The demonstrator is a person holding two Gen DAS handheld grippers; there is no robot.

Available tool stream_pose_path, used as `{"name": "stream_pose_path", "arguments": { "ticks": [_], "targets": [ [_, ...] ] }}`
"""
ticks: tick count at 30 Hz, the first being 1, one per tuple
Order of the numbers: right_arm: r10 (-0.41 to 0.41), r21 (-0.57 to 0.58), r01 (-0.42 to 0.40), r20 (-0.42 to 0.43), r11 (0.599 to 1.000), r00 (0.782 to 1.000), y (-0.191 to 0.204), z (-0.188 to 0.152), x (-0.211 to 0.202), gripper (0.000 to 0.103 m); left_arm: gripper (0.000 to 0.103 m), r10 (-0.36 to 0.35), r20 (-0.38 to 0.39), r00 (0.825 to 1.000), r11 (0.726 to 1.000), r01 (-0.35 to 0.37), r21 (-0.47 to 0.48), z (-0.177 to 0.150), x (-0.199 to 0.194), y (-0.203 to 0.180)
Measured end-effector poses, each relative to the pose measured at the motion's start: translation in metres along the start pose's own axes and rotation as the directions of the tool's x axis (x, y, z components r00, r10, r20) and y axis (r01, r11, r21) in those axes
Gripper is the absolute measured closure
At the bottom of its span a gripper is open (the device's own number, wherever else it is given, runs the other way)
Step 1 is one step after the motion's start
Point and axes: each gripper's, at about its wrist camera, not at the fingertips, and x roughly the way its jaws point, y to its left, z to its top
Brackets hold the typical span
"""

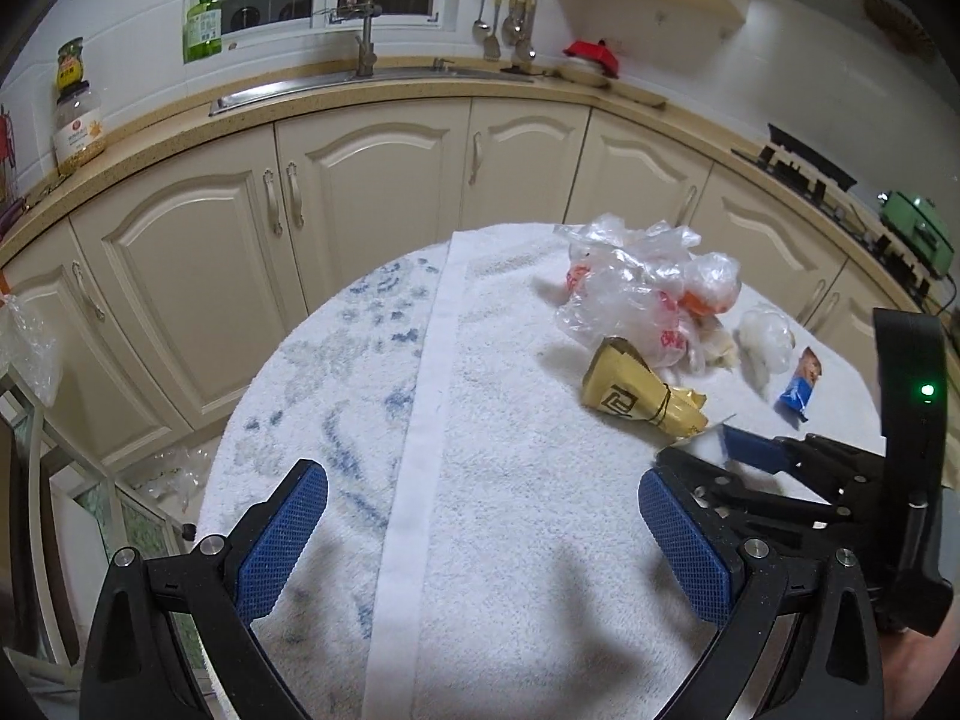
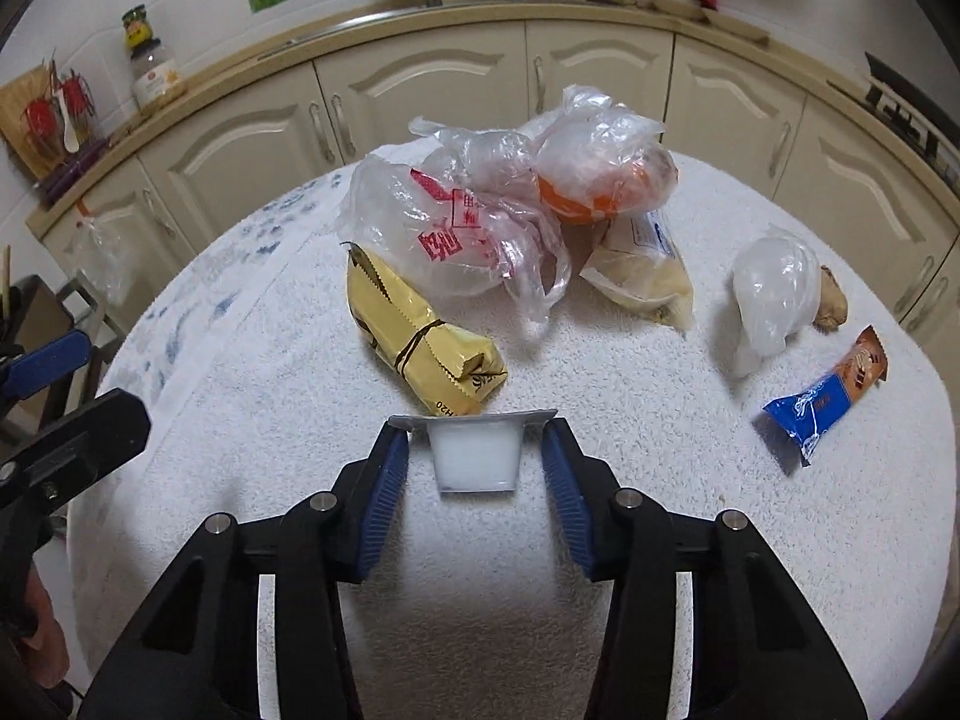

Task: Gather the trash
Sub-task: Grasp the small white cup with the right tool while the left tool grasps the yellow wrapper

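A small white plastic cup (image 2: 475, 456) sits between the fingertips of my right gripper (image 2: 475, 450); the rim touches the pads, the jaws stand partly closed around it. Beyond it lie a gold wrapper (image 2: 420, 348), crumpled clear plastic bags (image 2: 462, 222), a bag with something orange (image 2: 600, 174), a small white bag (image 2: 774, 300) and a blue-orange snack wrapper (image 2: 828, 402). My left gripper (image 1: 480, 516) is open and empty over the white towel (image 1: 510, 480), left of the pile. The gold wrapper (image 1: 636, 396) and the bags (image 1: 642, 288) show there too.
The round table is covered by the towel (image 2: 600, 570). Cream kitchen cabinets (image 1: 372, 180) and a counter with a sink (image 1: 360, 78) run behind. A clear bag (image 2: 102, 264) hangs at left by a rack. A ginger piece (image 2: 834, 306) lies by the white bag.
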Motion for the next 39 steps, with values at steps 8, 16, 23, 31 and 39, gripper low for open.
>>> {"name": "stream_pose_path", "arguments": {
  "ticks": [8,16,23,31,39],
  "targets": [
    [0.035,0.064,-0.036,0.019,0.997,0.999,-0.03,-0.006,-0.012,0.072,0.001,-0.017,-0.025,1.0,0.999,0.018,0.029,0.005,0.024,-0.027],
    [0.026,0.132,-0.031,0.044,0.991,0.999,-0.061,-0.018,-0.032,0.072,0.001,-0.031,-0.056,0.998,0.997,0.034,0.066,0.003,0.058,-0.057],
    [0.014,0.191,-0.022,0.042,0.981,0.999,-0.088,-0.026,-0.033,0.072,0.001,0.012,-0.094,0.996,0.992,0.0,0.128,0.005,0.103,-0.09],
    [0.004,0.198,-0.02,0.082,0.98,0.997,-0.088,-0.031,-0.032,0.073,0.016,0.024,-0.124,0.992,0.99,-0.006,0.139,0.004,0.135,-0.102],
    [0.005,0.216,-0.027,0.101,0.976,0.995,-0.091,-0.035,-0.037,0.073,0.041,-0.018,-0.104,0.994,0.993,0.03,0.114,-0.002,0.131,-0.096]
  ]
}}
